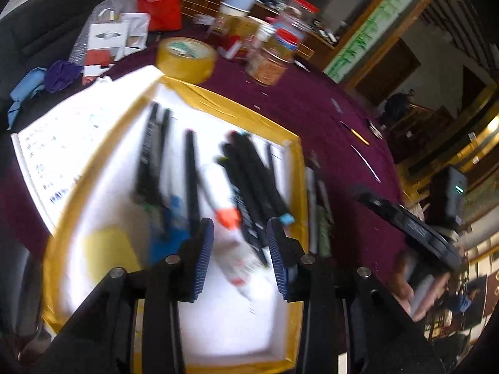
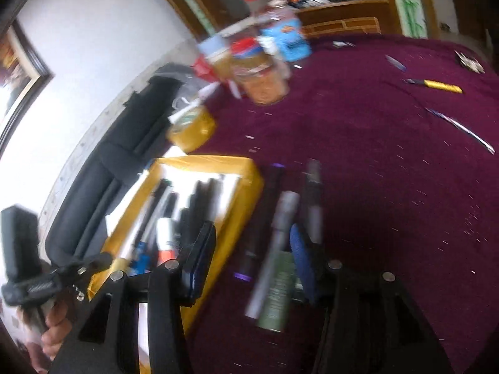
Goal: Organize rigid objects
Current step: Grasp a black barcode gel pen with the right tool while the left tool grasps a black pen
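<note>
L gripper (image 1: 240,243) hangs over the yellow-edged box (image 1: 299,187), jaws apart w/ nothing clamped; blue ribbed pads (image 1: 204,249) stand either side of a white marker w/ orange band (image 1: 223,205) lying below in the box, pads not pressing it. The box has a white floor and holds the pens: several black markers (image 1: 249,171) lie roughly parallel, some crossing, plus a blue-capped pen (image 1: 174,215) and a yellowish item (image 1: 109,249), too blurred to ID. White lid or sheet w/ blue print (image 1: 62,152) leans at the box's left side. R gripper (image 2: 252,255) hovers over the maroon tablecloth (image 2: 389,187) just right of the box, jaws wide, nothing gripped; under and btwn its fingers lie loose pens on the cloth: a dark marker w/ purple ends (image 2: 262,221), a silver-grey marker (image 2: 274,249), a green-labelled tube (image 2: 277,293) and a grey pen (image 2: 313,199), all side by side, just beside the box's right wall. Tape roll (image 1: 187,59) sits beyond the box's far corner; jars w/ red lids (image 1: 271,59) cluster further back. Yellow-handled cutter (image 2: 436,85) and another pen (image 2: 461,129) lie well apart on the cloth's far right. Both views motion-blurred.
</note>
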A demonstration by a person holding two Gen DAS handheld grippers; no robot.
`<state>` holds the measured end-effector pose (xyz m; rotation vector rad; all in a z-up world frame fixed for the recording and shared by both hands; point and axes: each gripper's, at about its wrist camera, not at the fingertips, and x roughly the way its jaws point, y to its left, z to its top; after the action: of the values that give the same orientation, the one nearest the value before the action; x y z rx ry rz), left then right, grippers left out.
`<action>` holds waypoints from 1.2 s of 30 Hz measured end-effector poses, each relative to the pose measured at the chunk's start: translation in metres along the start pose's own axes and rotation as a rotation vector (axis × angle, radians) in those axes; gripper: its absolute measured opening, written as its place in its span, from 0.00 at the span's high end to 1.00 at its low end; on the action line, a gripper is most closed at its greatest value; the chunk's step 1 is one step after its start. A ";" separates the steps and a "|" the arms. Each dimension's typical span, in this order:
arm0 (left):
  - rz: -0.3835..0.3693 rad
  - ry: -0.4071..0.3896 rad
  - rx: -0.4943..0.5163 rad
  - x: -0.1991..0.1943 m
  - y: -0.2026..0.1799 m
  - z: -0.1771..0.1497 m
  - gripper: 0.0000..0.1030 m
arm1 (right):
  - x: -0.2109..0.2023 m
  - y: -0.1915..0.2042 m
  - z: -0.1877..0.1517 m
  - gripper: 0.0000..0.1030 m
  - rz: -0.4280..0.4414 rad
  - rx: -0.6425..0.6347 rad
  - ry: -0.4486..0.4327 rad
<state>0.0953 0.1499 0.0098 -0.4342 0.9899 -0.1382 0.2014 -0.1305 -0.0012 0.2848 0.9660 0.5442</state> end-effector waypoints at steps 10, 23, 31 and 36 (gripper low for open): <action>-0.037 0.052 0.089 0.006 -0.050 -0.028 0.68 | 0.033 -0.047 0.008 0.77 -0.124 0.051 0.114; -0.032 0.081 0.116 0.014 -0.063 -0.036 0.68 | 0.059 -0.035 0.015 0.82 -0.196 -0.069 0.173; -0.032 0.095 0.141 0.018 -0.077 -0.038 0.68 | 0.077 -0.002 0.008 0.88 -0.378 -0.286 0.173; -0.022 0.107 0.163 0.019 -0.086 -0.039 0.68 | 0.058 -0.032 0.012 0.94 -0.410 -0.226 0.177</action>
<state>0.0805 0.0544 0.0121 -0.2909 1.0700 -0.2621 0.2469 -0.1252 -0.0500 -0.1663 1.0881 0.2995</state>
